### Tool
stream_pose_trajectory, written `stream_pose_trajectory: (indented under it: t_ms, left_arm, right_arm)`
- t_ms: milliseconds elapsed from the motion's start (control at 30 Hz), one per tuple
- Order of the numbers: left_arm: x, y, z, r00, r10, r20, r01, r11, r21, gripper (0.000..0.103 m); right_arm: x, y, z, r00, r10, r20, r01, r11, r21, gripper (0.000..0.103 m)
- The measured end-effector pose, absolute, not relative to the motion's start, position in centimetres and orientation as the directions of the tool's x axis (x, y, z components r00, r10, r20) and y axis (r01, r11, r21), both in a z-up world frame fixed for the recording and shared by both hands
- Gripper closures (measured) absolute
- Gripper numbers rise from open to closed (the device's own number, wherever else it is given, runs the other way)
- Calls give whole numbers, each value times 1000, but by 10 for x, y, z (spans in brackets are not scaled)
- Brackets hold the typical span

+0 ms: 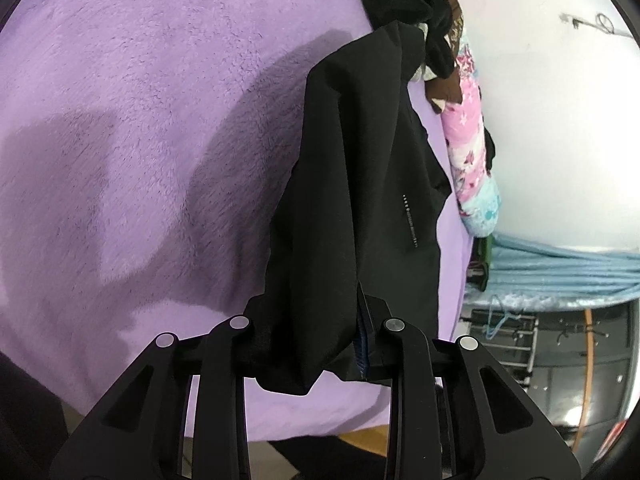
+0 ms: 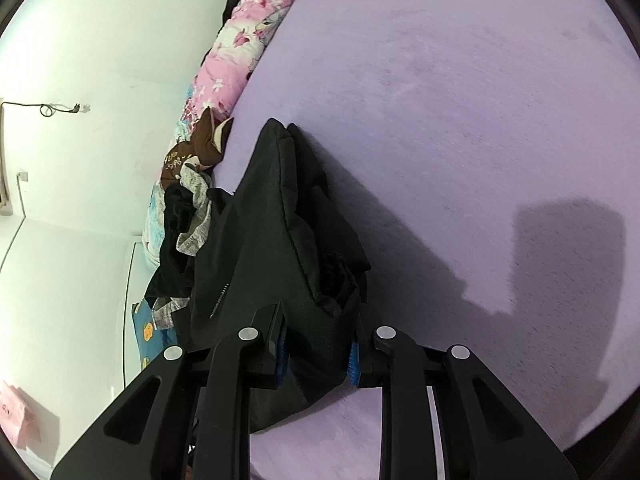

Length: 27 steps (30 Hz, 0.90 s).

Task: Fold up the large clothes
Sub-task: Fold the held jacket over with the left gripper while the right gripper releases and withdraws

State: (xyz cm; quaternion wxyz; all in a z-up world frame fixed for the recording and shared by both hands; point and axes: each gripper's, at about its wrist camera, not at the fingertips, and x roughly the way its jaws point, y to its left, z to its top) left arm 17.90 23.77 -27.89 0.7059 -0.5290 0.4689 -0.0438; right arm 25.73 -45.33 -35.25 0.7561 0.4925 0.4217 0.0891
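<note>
While bunched above purple bedding (image 1: 120, 80), black garment (image 1: 360, 184) clamped between both closed grippers, left gripper (image 1: 316, 344) and right gripper (image 2: 316, 356).

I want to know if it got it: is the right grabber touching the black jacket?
Touching. In the right wrist view, the right gripper has the black jacket bunched between its fingers, the blue pads pressed against the cloth on both sides.

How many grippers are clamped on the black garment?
2: the left gripper pinches one bunched edge of the black garment; the right gripper pinches another part.
</note>
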Motion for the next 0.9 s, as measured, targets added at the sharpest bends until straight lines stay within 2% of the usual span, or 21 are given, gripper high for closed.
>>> stream_pose_trajectory:
  t_ms: [167, 300, 333, 433, 533, 667, 700, 767, 833, 900]
  left_arm:
    - [180, 235, -278, 548, -534, -644, -434, 477, -764, 75]
    - [180, 227, -255, 565, -494, -661, -398, 538, -743, 76]
    - [180, 222, -246, 572, -478, -666, -381, 564, -732, 76]
    - [177, 209, -228, 583, -445, -679, -342, 624, -702, 77]
    - [176, 200, -217, 593, -423, -685, -326, 652, -684, 77]
    - [175, 195, -210, 605, -409, -683, -323, 659, -680, 77]
    - [175, 193, -207, 608, -401, -685, -318, 668, -673, 77]
    - [174, 188, -201, 614, -389, -686, -310, 681, -664, 77]
    - [173, 183, -195, 622, -373, -688, -292, 705, -646, 77]
    - [172, 179, -191, 626, -364, -690, -284, 718, -636, 77]
  right_arm:
    - [255, -451, -352, 627, 534, -567, 282, 523, 804, 81]
    - [256, -449, -355, 607, 515, -605, 313, 545, 778, 79]
    - [256, -450, -358, 596, 504, -625, 332, 554, 764, 74]
    - [249, -461, -369, 544, 461, -701, 452, 544, 707, 51]
    - [245, -469, -357, 557, 395, -730, 480, 564, 671, 39]
    - [244, -460, -310, 640, 249, -727, 378, 723, 579, 35]
    - [246, -451, -299, 658, 247, -711, 325, 759, 564, 35]
    - [255, -422, -282, 665, 260, -700, 193, 846, 498, 26]
    - [261, -372, -270, 663, 252, -705, 37, 930, 367, 25]
    - [268, -328, -269, 649, 277, -708, -78, 950, 301, 26]
